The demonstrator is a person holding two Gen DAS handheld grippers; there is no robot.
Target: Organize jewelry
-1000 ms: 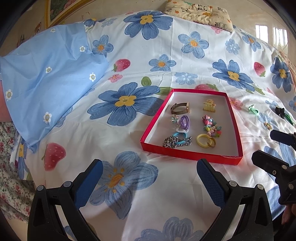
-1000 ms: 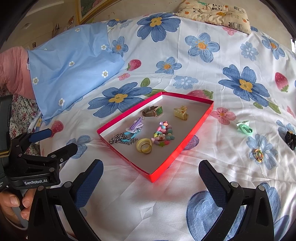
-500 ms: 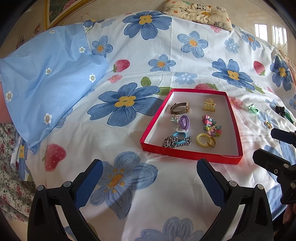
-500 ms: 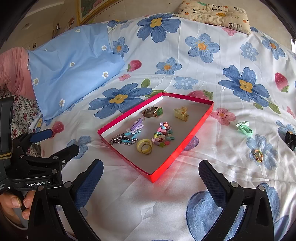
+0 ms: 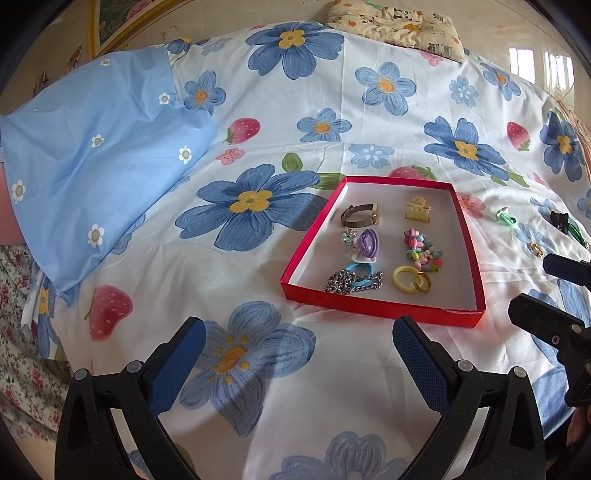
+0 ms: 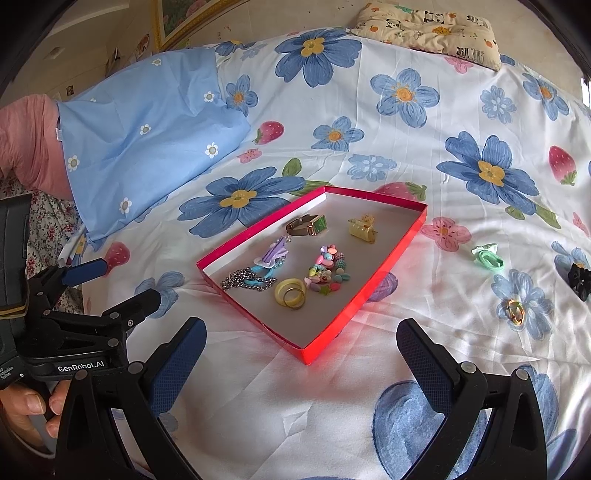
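- The bed sheet (image 5: 295,110), white with big blue flowers and strawberries, fills both of my views and carries everything else.
- A pale blue pillow (image 5: 92,155) with small daisies lies at the far left, and a cream cartoon-print cushion (image 6: 424,26) sits at the far edge of the bed.
- My left gripper (image 5: 299,354) hovers low over the sheet with its blue-padded fingers spread wide and nothing between them; my hand (image 6: 29,410) shows on its handle in the right view.
- My right gripper (image 6: 301,354) is likewise splayed wide and empty, just short of the box's near corner.
- The red shallow box (image 5: 380,308) lies flat on the sheet, ahead of both grippers.
- Inside it, at the far end, a watch (image 5: 358,216) lies beside a yellow hair claw (image 5: 418,211).
- In the middle of the box are a purple hair tie (image 5: 365,242) and a multicoloured bead bracelet (image 5: 421,249).
- At the near end a silver chain (image 5: 343,284) lies tangled with a light blue ring (image 5: 364,275), next to a yellow bangle (image 5: 404,278) touching a gold ring (image 5: 422,283).
- Still out on the sheet, to the right of the box: a green hair tie (image 6: 487,256), a black hair accessory (image 6: 580,278) and a small gold-coloured piece (image 6: 514,310), each well apart from the box.
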